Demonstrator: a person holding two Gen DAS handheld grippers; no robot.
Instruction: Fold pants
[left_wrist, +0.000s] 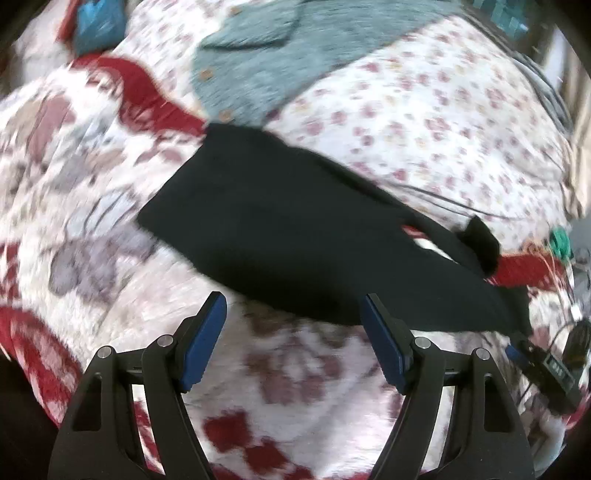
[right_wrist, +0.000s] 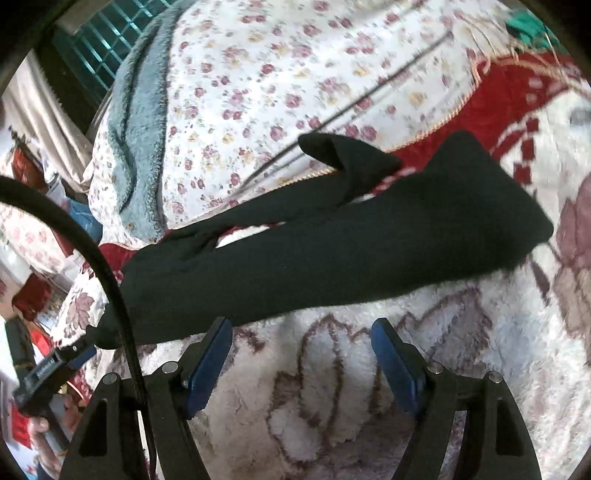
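two tools spread wide and holding nothing, left tool (left_wrist: 293, 319), right tool (right_wrist: 301, 341), black pants (right_wrist: 332, 251) flat on fleecy blanket (right_wrist: 332, 406)

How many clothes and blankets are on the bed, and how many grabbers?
Black pants: 1
Blue-grey fleece top: 1
Blankets: 2, fluffy red-and-white, flowery
Grabbers: 2, left gripper, right gripper
Total: 6
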